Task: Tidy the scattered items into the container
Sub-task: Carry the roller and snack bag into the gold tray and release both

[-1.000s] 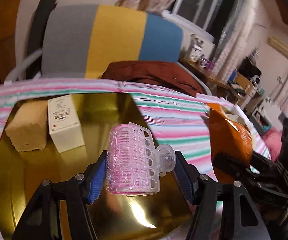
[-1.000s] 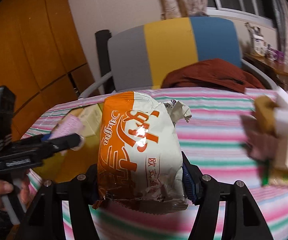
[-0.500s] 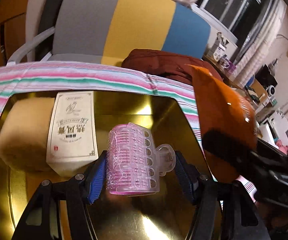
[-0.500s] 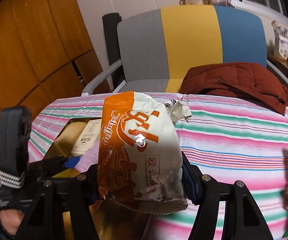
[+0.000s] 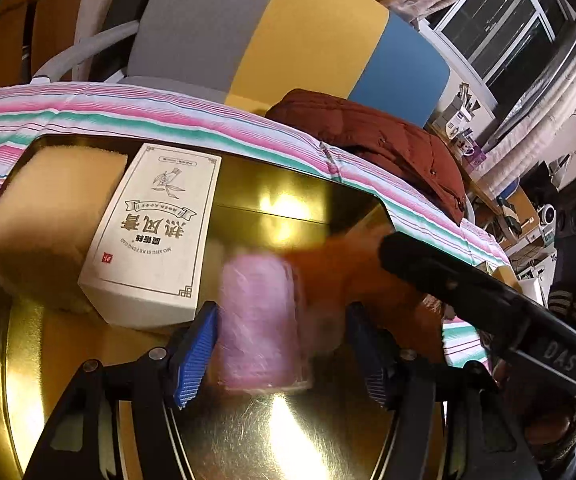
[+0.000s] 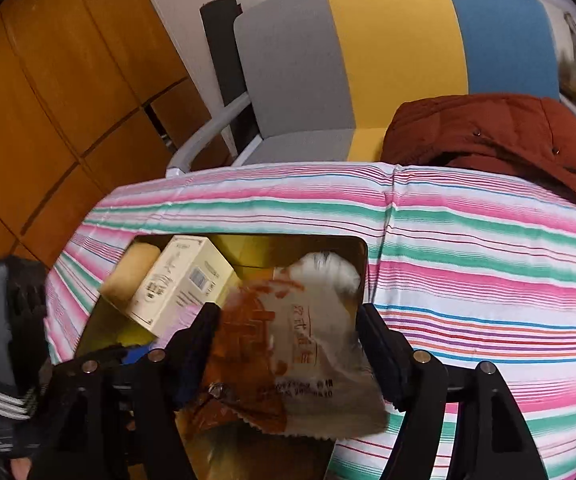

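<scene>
A gold tray (image 5: 288, 200) lies on the striped cloth, with a white box (image 5: 156, 232) and a yellow sponge (image 5: 56, 200) in it. My left gripper (image 5: 282, 344) hangs low over the tray, shut on a pink hair roller (image 5: 260, 320) that is blurred. My right gripper (image 6: 288, 328) is over the tray's right end (image 6: 361, 264) and its jaws are opening. The orange and white snack bag (image 6: 299, 344), also blurred, sits low between its fingers and tips into the tray beside the box (image 6: 184, 284). One right finger (image 5: 467, 288) reaches in beside the roller.
The pink, green and white striped cloth (image 6: 467, 280) covers the table around the tray. Behind the far edge stands a grey, yellow and blue chair (image 6: 367, 60) with a rust-red jacket (image 6: 487, 132) on it. A cluttered desk (image 5: 519, 208) lies far right.
Both grippers came in over the tray and lower. The snack bag slid down between the right fingers, which spread. The roller, sharp before, is now blurred.
</scene>
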`<control>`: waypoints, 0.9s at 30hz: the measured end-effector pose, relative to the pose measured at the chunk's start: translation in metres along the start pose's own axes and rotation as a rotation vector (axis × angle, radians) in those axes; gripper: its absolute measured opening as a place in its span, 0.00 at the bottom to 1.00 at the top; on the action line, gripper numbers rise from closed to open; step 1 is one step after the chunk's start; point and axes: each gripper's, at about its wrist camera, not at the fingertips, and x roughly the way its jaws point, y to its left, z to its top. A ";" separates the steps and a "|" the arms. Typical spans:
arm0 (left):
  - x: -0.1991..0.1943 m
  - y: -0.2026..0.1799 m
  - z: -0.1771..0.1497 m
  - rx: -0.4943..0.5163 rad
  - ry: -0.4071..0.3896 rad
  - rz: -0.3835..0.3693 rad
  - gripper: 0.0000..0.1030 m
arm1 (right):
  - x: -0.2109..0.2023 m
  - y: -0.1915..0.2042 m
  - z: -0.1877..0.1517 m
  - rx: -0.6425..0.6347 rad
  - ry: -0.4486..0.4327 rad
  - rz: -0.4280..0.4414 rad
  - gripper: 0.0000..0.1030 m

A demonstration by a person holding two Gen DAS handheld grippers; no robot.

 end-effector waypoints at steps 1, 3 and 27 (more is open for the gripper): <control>0.000 -0.001 0.000 0.002 -0.001 0.004 0.64 | -0.002 0.000 0.000 0.000 -0.006 0.000 0.69; 0.001 -0.001 0.001 0.001 0.006 0.005 0.64 | -0.009 0.000 -0.001 0.000 -0.026 -0.005 0.69; -0.043 -0.016 -0.042 0.141 0.012 0.032 0.57 | -0.041 0.022 -0.042 -0.174 -0.023 -0.018 0.29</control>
